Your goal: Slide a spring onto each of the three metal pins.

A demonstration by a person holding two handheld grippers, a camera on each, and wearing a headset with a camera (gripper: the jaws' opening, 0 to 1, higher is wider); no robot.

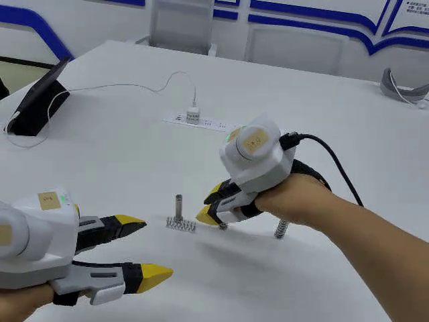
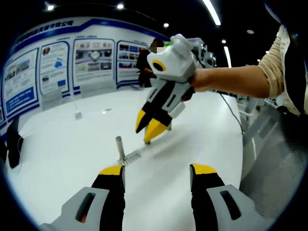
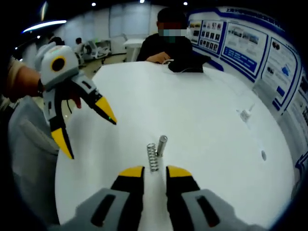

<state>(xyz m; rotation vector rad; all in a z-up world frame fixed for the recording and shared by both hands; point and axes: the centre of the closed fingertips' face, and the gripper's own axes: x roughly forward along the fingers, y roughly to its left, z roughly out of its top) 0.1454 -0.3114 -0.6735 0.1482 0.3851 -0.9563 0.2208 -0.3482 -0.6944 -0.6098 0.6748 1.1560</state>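
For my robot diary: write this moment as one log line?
left gripper: open | right gripper: fingers slightly apart, near spring | spring: lying beside bare pin

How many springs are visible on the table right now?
2. The lying spring rests flat beside the bare pin; the upright spring stands under the person's right hand. The right gripper may hide another.

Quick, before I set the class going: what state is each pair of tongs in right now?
Left tongs: wide open, empty.
Right tongs: open only narrowly, holding nothing; the tips are at the end of the lying spring.
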